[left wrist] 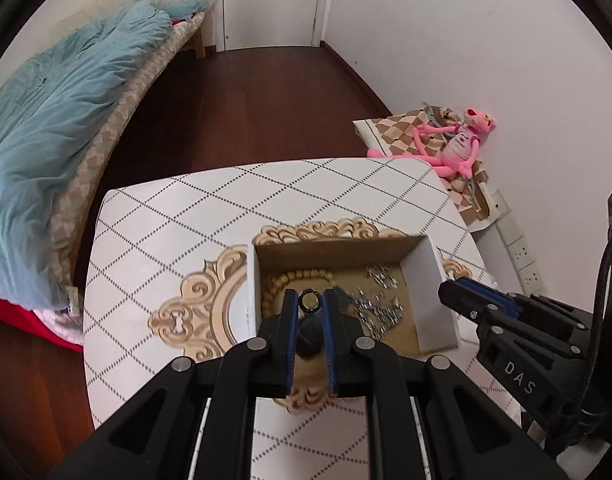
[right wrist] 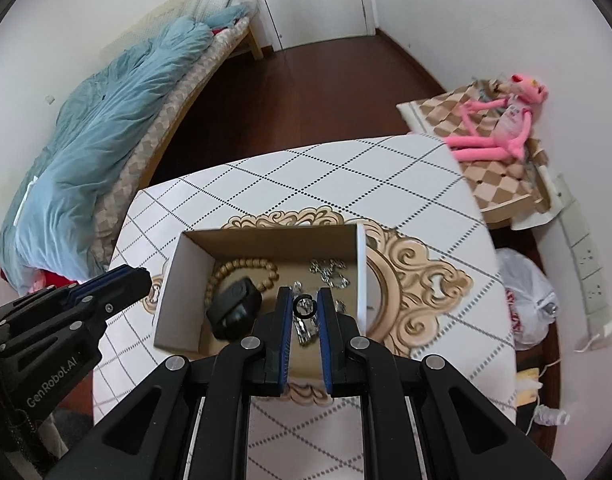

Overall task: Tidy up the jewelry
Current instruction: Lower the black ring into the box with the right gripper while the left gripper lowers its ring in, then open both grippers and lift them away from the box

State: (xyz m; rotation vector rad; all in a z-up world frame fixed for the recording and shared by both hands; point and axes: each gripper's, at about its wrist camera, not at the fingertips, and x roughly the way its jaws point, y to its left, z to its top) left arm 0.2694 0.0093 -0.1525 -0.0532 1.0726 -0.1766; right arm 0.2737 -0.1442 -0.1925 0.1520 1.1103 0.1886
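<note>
Looking along the left claw (left wrist: 310, 304), the left wrist view is showing its two blue-lined fingers (left wrist: 290, 332) pinching a small dark ring (left wrist: 309, 301) at their tips, above the open cardboard box (left wrist: 433, 276) that is standing on the white patterned table (left wrist: 178, 216). A dark object is sitting lower between the same fingers, but I cannot tell what it is. Inside the box a wooden bead bracelet (left wrist: 302, 276) is lying at the left side and a silver chain (left wrist: 379, 300) is lying at the right side. The right claw (left wrist: 451, 290) is reaching in from the right, just beside the right wall of the box; I cannot tell its state here. A pink plush toy (left wrist: 455, 142) is sitting against the wall behind the table. In the right wrist view, the right claw (right wrist: 304, 306) is pinching a thin black ring (right wrist: 304, 306) between its fingertips (right wrist: 284, 300), over the near part of the box (right wrist: 174, 280). The bead bracelet (right wrist: 242, 268) is lying at the left side of the box with a small black case (right wrist: 236, 304) partly on it, and the silver chain (right wrist: 329, 272) is lying at the right side. The left claw (right wrist: 140, 276) is hanging just outside the left wall of the box.
</note>
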